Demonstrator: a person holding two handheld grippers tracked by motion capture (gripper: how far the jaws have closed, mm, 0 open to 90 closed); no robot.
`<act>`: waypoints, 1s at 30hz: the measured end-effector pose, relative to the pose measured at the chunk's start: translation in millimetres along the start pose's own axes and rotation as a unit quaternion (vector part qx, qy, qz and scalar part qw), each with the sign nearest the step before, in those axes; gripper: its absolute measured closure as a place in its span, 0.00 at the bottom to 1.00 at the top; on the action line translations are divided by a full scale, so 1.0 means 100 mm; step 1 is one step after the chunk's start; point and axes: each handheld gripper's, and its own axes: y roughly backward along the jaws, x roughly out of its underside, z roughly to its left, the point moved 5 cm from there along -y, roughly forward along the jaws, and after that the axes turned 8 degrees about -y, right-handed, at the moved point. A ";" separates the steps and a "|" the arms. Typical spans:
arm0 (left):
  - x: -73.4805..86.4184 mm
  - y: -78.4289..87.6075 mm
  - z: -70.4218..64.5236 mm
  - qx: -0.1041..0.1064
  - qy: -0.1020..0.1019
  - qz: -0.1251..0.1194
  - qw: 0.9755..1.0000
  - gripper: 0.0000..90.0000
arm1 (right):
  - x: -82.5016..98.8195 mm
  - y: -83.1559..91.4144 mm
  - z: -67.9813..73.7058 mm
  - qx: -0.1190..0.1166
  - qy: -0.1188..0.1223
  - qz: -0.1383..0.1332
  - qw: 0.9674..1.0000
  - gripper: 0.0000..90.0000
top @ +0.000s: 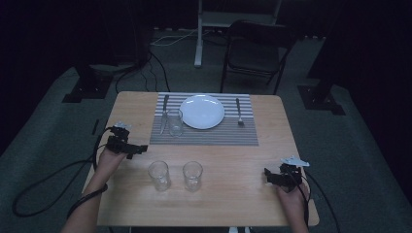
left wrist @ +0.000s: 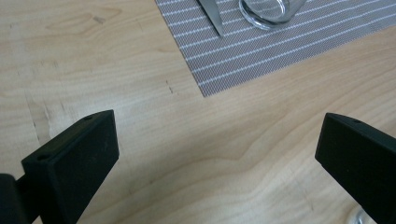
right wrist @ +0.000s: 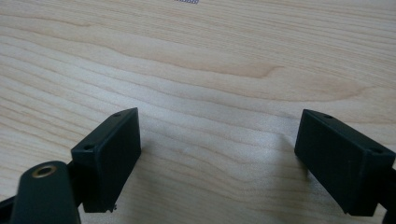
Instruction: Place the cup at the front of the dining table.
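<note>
A grey striped placemat [top: 204, 134] lies at the far middle of the wooden table [top: 233, 160]. On it sit a white plate [top: 202, 111], a knife [top: 164, 110] to its left, a fork [top: 239, 112] to its right, and a clear glass [top: 175, 123] by the knife. Two more clear glasses [top: 159, 175] [top: 192, 175] stand side by side near the front. My left gripper [top: 138, 148] rests open at the table's left edge; its view shows the placemat corner [left wrist: 243, 56], the knife tip [left wrist: 212, 16] and a glass base [left wrist: 268, 11]. My right gripper [top: 268, 175] is open at the front right, over bare wood [right wrist: 210, 79].
A dark folding chair [top: 255, 51] and a white stand [top: 199, 34] are beyond the far edge. Black stand bases [top: 87, 87] [top: 320, 97] sit on the floor at both sides. Cables [top: 43, 184] trail off the left of the table.
</note>
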 end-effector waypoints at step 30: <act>0.90 0.26 0.04 -0.002 0.019 -0.036 0.999 0.00 | 0.00 0.00 0.00 0.000 0.000 0.000 1.000 0.16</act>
